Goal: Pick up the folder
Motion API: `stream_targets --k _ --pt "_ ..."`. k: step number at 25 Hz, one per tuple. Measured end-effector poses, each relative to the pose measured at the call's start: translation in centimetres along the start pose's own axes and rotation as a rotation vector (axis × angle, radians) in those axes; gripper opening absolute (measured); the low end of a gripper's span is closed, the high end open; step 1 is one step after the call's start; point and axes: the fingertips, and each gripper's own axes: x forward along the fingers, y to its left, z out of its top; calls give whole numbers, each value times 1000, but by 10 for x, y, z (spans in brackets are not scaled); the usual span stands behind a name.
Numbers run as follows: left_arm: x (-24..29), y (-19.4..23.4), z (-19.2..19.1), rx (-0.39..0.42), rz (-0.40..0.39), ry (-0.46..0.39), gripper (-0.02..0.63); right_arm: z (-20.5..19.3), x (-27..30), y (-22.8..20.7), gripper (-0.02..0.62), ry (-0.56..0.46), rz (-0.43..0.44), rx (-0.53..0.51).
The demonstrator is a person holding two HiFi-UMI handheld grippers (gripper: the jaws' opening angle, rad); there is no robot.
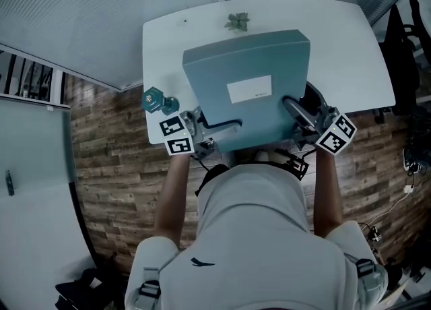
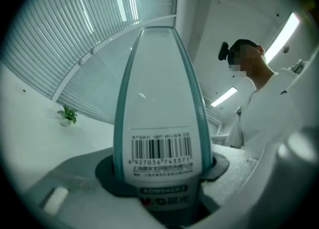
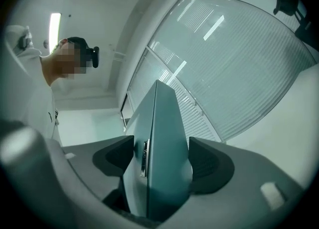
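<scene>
A teal box folder (image 1: 246, 86) with a white label on its face is held up over the white table (image 1: 350, 52), one gripper at each near corner. My left gripper (image 1: 225, 127) is shut on its left end. In the left gripper view the folder's spine (image 2: 159, 108), with its barcode sticker, fills the gap between the pads (image 2: 107, 173). My right gripper (image 1: 291, 106) is shut on the right end. In the right gripper view the folder's narrow edge (image 3: 159, 143) stands upright between the two dark pads (image 3: 212, 166), which touch it on both sides.
A small potted plant (image 1: 237, 21) stands at the table's far edge, beyond the folder. A teal object (image 1: 158, 101) lies at the table's left edge beside my left gripper. A black chair (image 1: 407, 52) stands to the right of the table, on wood flooring (image 1: 114, 167).
</scene>
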Motion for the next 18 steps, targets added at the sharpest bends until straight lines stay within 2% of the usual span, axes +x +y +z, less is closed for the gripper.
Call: stream_targets --k 3,7,8,10,13,16,18 --pt "-5 -8 5 49 48 -44 302 12 -1 7 329 -42 -26 -52" --pt "-24 -16 25 150 222 -144 301 41 -10 9 267 -125 -167 -193" --pt "-32 -18 34 181 281 -175 300 46 -13 9 263 -131 -206 -236" --pt "-50 -21 51 250 420 -236 299 54 -17 8 214 -131 -284 -309" --pt "-78 -26 72 356 662 -308 299 62 -24 3 82 -124 -388 -383" --pt "-111 -36 85 447 903 -361 299 58 -20 4 16 -83 -416 -441" --pt "-129 -44 89 507 1000 -384 299 49 -15 7 -2 -33 -421 -491"
